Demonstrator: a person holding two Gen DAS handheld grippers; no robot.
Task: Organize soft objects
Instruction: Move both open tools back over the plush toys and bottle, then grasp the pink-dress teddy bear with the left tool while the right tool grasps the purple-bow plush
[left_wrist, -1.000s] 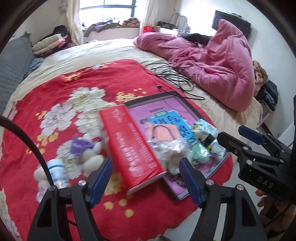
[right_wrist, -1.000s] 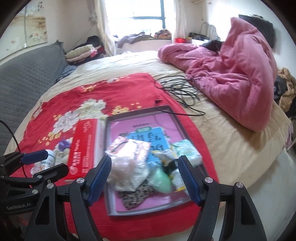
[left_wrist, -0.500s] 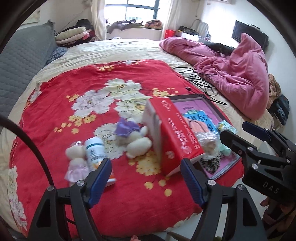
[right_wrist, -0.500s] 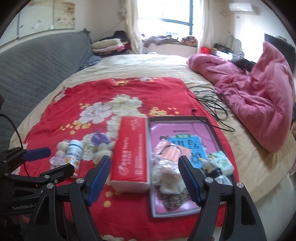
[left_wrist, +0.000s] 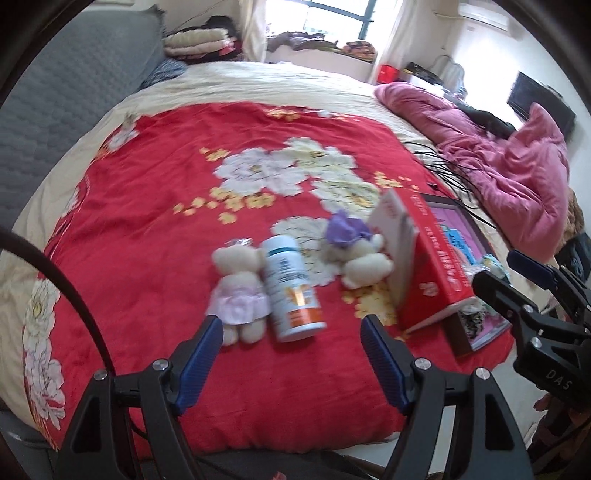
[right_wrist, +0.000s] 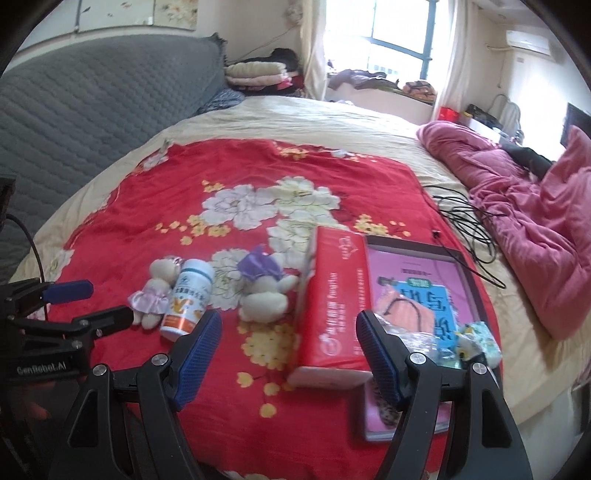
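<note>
On the red flowered blanket (left_wrist: 155, 206) lie a small plush bear in a pink dress (left_wrist: 239, 291), a white bottle (left_wrist: 291, 291) and a cream plush bear with a purple hat (left_wrist: 356, 254). A red tissue pack (right_wrist: 334, 302) sits to their right, beside a pink-lined tray (right_wrist: 413, 288) that holds small bagged soft items (right_wrist: 476, 336). My left gripper (left_wrist: 291, 354) hangs open above the blanket, just short of the pink bear and bottle. My right gripper (right_wrist: 288, 347) is open too, over the near end of the tissue pack. Nothing is between either pair of fingers.
A pink quilt (right_wrist: 535, 221) is heaped at the right, with black cables (right_wrist: 465, 221) in front of it. The grey padded headboard (right_wrist: 85, 103) runs along the left. Folded bedding (right_wrist: 255, 72) lies near the window. The bed's edge is just below both grippers.
Both views have swung left across the bed: the tray and tissue pack slid to the right, and the two bears and the bottle came towards the middle. Both grippers stayed open.
</note>
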